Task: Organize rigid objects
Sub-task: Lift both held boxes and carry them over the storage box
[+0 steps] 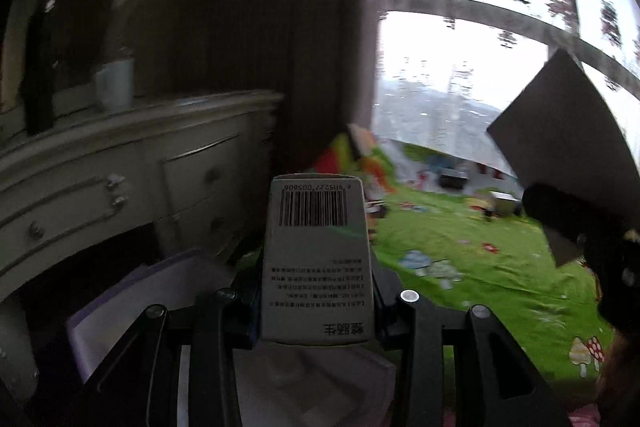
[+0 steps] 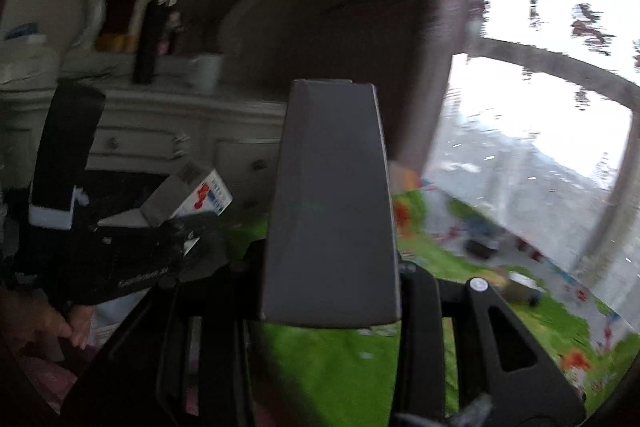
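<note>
My left gripper (image 1: 316, 303) is shut on a white carton with a barcode (image 1: 318, 251), which stands up between the jaws in the left wrist view. The same carton (image 2: 192, 195) shows red and blue print in the right wrist view, at the left, held by the left gripper (image 2: 160, 239). My right gripper (image 2: 330, 267) is shut on a plain grey box (image 2: 332, 203) that fills the middle of its view. From the left wrist view, the grey box (image 1: 560, 135) tilts at the right edge, above the right gripper's dark body (image 1: 580, 239).
A white dresser with drawers (image 1: 120, 179) runs along the left, with a pale cup (image 1: 115, 85) on top. A green mushroom-print cloth (image 1: 480, 267) lies below a bright window (image 1: 480, 27). Small items (image 1: 452, 179) sit at its far edge. A hand (image 2: 60, 323) grips the left tool.
</note>
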Demonstrator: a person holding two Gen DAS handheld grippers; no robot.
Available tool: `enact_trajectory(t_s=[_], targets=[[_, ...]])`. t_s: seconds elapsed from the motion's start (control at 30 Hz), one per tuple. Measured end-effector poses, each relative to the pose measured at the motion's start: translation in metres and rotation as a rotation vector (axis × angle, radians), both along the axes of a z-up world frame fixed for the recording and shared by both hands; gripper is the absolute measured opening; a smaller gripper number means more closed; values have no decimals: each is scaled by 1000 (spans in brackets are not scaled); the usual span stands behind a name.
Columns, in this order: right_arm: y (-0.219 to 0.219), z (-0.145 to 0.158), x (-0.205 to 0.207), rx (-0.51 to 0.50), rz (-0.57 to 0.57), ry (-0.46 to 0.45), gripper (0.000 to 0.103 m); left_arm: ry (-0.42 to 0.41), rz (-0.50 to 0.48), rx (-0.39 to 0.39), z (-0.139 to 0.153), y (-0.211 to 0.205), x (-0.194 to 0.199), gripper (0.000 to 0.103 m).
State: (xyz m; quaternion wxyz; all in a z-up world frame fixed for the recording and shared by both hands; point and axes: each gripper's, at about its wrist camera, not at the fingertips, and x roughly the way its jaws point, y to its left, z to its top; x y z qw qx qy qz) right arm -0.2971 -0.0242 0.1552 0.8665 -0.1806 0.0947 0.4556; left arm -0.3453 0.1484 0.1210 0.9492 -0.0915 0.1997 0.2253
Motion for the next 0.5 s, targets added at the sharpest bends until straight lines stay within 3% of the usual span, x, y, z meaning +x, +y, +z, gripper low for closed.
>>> enact_trajectory(t_s=[0.23, 0.5], targets=[[63, -23, -14, -136, 176, 81, 39, 69, 104, -86, -25, 40, -20, 41], [110, -61, -32, -302, 295, 116, 39, 166, 218, -249, -66, 80, -38, 41]])
